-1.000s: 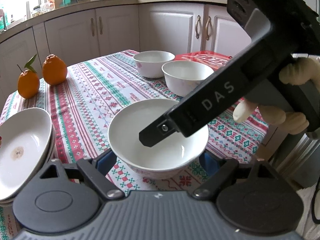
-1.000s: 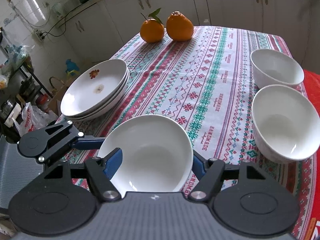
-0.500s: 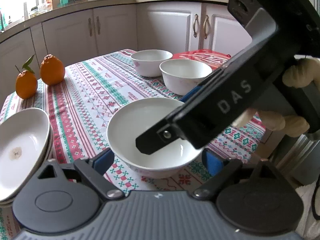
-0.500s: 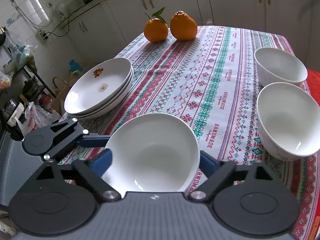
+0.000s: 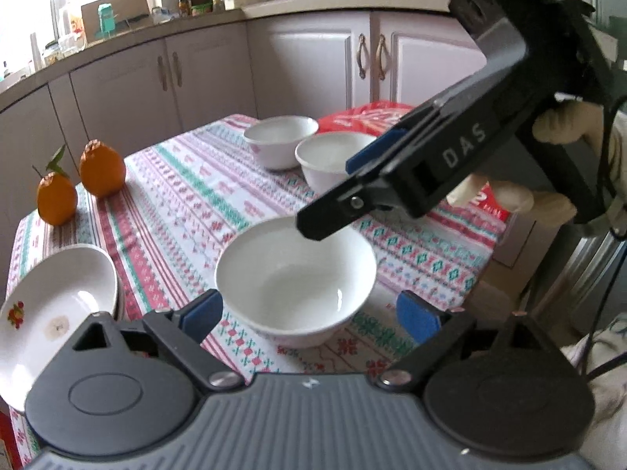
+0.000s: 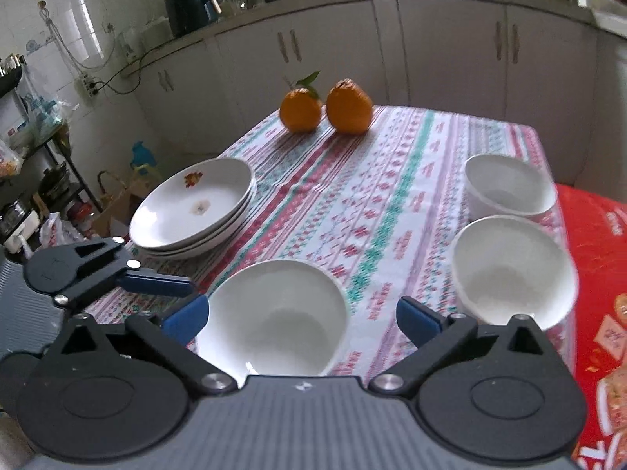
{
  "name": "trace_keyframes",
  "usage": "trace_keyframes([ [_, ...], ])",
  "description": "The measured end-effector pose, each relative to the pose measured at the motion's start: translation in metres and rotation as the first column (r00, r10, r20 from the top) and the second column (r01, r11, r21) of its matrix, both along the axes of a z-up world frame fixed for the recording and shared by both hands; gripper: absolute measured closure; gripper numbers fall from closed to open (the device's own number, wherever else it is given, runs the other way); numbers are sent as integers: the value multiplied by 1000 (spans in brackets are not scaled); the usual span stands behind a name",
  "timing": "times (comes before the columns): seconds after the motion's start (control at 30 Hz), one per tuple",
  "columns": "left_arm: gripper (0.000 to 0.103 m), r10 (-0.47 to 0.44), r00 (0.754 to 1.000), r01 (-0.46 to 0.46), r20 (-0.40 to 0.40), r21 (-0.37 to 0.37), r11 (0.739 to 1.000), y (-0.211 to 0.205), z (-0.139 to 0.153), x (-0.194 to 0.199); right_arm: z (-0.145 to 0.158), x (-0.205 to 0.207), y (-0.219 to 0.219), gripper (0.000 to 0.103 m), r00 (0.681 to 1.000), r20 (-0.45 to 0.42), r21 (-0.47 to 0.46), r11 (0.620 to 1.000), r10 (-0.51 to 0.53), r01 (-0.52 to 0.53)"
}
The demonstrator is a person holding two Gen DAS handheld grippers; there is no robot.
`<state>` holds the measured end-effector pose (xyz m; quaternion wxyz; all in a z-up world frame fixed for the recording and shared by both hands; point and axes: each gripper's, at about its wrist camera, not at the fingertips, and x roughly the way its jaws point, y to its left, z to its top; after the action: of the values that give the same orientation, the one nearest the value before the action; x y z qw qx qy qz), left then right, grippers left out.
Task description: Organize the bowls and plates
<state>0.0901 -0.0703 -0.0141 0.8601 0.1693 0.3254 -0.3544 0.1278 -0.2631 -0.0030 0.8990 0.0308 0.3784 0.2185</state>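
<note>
A white bowl [image 5: 296,280] stands on the patterned tablecloth, also in the right wrist view [image 6: 274,319]. My left gripper [image 5: 309,313] is open, its blue pads on either side of the bowl and apart from it. My right gripper [image 6: 301,319] is open, raised above the bowl; it shows in the left wrist view [image 5: 411,172]. Two more white bowls [image 6: 509,268] [image 6: 507,186] stand at the right. A stack of white plates [image 6: 192,205] sits at the left.
Two oranges [image 6: 327,109] sit at the far end of the table [image 6: 392,180]. A red bag [image 6: 599,258] lies at the table's right edge. Kitchen cabinets and a counter stand behind.
Both grippers opened and let go of the near bowl, which now rests on the table. The right gripper rose and pulled back above it.
</note>
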Motion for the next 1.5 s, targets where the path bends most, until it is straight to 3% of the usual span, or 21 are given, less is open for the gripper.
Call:
trace_keyframes([
  [0.2, 6, -3, 999, 5, 50, -32, 999, -31, 12, 11, 8, -2, -36, 0, 995, 48, -10, 996, -83, 84],
  [0.4, 6, 1, 997, 2, 72, -48, 999, -79, 5, 28, 7, 7, -78, 0, 985, 57, -15, 986, -162, 163],
  [0.57, 6, 28, 999, -27, 26, -24, 999, -111, -7, 51, -1, 22, -103, 0, 981, 31, -1, 981, -192, 192],
  [0.77, 7, 59, 998, -58, -21, 60, 997, -136, -25, 75, -13, 45, -121, 0, 983, 4, 4, 983, -186, 186],
  [1.13, 10, 62, 996, -55, -71, 95, 994, -161, -37, 95, -38, 81, -133, 4, 987, -52, 21, 988, -151, 152],
  [1.3, 13, 75, 993, -67, -96, 83, 994, -163, -40, 101, -43, 91, -136, 16, 989, -76, 32, 991, -128, 131],
  [1.4, 22, 78, 991, -70, -105, 77, 995, -164, -42, 104, -45, 94, -139, 18, 989, -82, 44, 991, -126, 130],
  [1.5, 23, 78, 992, -70, -103, 81, 994, -165, -43, 105, -45, 96, -141, 26, 989, -91, 68, 991, -113, 119],
])
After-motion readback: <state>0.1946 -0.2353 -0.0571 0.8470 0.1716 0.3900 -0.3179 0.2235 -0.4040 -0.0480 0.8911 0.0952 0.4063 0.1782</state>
